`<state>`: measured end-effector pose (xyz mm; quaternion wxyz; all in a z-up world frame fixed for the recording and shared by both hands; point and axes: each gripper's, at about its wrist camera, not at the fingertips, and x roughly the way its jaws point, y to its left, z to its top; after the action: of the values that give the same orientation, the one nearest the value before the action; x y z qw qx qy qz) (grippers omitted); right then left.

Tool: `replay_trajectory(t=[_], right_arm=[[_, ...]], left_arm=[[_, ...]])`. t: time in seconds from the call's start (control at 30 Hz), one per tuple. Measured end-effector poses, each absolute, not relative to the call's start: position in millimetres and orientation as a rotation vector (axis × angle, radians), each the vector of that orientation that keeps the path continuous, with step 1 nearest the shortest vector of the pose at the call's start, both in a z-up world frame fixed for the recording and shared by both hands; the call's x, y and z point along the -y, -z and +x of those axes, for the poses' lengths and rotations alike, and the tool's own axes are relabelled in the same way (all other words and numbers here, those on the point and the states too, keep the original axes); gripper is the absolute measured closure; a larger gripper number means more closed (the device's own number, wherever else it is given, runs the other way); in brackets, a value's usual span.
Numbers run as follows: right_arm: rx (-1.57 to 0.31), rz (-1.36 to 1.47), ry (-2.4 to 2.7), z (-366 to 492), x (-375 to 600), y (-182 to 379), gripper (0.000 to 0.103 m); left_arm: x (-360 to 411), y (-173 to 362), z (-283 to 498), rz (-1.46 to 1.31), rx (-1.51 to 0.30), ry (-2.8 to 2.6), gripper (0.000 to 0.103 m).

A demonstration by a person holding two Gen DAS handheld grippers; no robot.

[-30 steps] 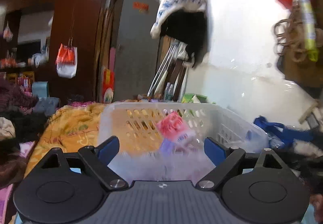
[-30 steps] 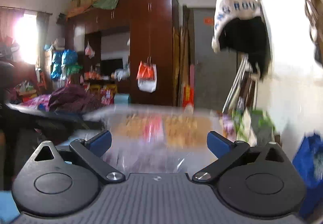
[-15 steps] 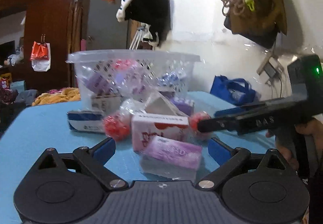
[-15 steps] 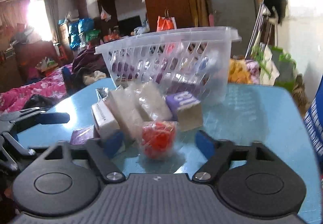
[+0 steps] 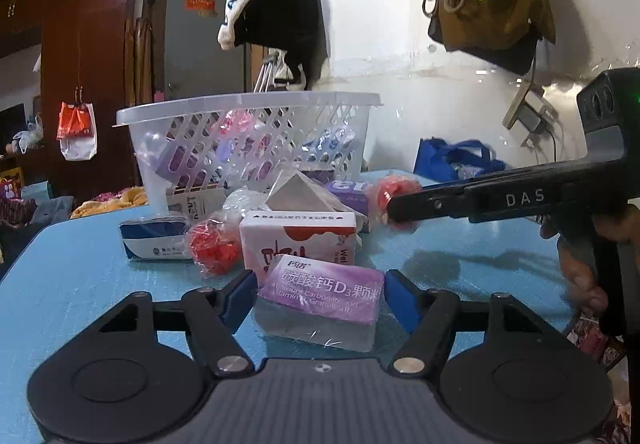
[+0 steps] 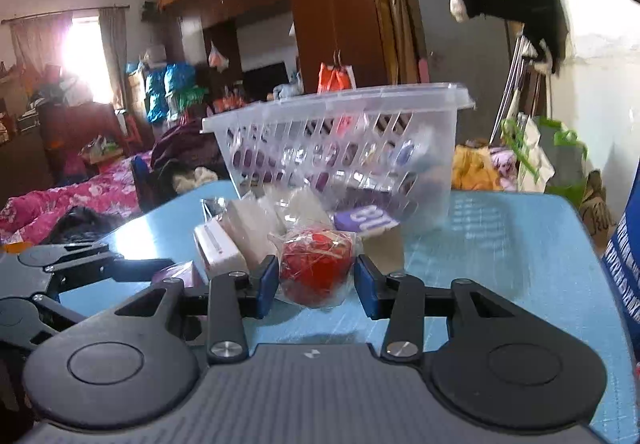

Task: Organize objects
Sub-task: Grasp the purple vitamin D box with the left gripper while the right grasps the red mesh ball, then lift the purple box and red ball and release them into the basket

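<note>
- Left wrist view: blue counter [image 5: 80, 284] carrying a white basket [image 5: 248, 139], upright, with packets piled before it.
- Left gripper [image 5: 320, 294]: jaws spread, flanking a purple box [image 5: 324, 290] lying on the counter.
- Right gripper [image 6: 316, 282]: jaws apart, either side of a red wrapped ball [image 6: 316, 268]; contact unclear.

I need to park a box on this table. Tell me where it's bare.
Bare blue table lies right of the basket and the right gripper. Another bare strip sits left of the blue-white box. Crowded: the pile before the basket, around the purple box and red bundle.
</note>
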<state>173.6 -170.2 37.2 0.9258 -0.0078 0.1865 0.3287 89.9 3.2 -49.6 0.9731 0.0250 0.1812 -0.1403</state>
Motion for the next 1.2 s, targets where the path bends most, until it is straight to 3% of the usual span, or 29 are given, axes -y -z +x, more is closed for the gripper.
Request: replay_trajectory(t=[0.3,1.2], right_arm=[[-0.289,-0.016,-0.624,166,171,-40,0.058],[-0.194,0.037,-0.572,158,180,-44,0.058]], left_arm=[[-23,35,65,0.027,-0.238,0.262,0.030],[-48,28,69,-0.035,-0.203,0.216,0.030]])
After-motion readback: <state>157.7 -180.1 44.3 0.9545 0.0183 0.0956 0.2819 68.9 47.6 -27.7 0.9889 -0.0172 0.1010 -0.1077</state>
